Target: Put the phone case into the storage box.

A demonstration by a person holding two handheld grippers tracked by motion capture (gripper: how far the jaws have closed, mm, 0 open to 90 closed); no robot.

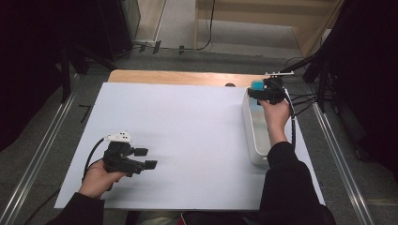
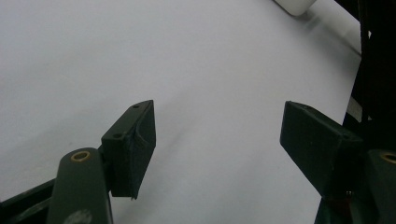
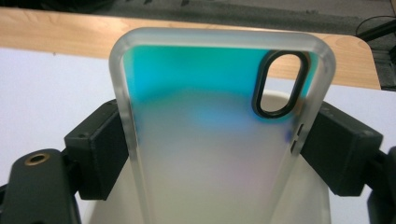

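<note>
Right gripper view showed the right gripper (image 3: 219, 154) clamping a phone case (image 3: 210, 140) by its edges above the white bin (image 1: 253, 136); lowering it squarely seemed wise. Left gripper (image 2: 217, 140) gaped wide, empty over the bench (image 1: 187, 140).

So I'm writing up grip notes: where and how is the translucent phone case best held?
Across its width, on the two long side rims below the camera cutout, as the right gripper does now, coming from the bottom end. The phone case is thin and flat, so its stiff parallel edges give the fingers firm seats.
</note>
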